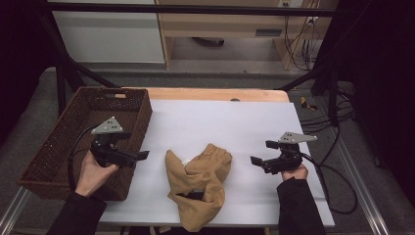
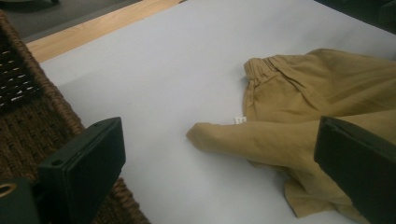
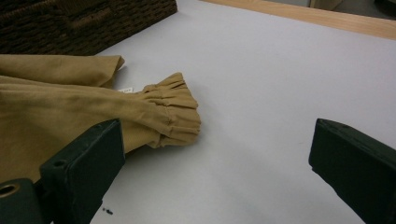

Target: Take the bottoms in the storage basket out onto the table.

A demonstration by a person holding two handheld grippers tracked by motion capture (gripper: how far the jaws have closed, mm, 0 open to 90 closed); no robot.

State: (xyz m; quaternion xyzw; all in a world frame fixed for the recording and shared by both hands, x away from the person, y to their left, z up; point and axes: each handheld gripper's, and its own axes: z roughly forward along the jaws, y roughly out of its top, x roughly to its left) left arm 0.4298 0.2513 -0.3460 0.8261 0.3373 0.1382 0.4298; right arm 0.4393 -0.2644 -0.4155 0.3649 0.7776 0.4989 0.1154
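Note:
A crumpled tan garment with an elastic waistband lies on the white sheet near the front middle. In the left gripper view the garment sits ahead and to the right, a small white label at its edge. In the right gripper view its gathered band lies ahead to the left. My left gripper hovers open by the basket's near right corner, left of the garment. My right gripper hovers open to the garment's right. Neither holds anything.
A dark brown wicker basket stands at the table's left, empty as far as I can see. A strip of bare wood runs along the far edge. Cables trail off the right side.

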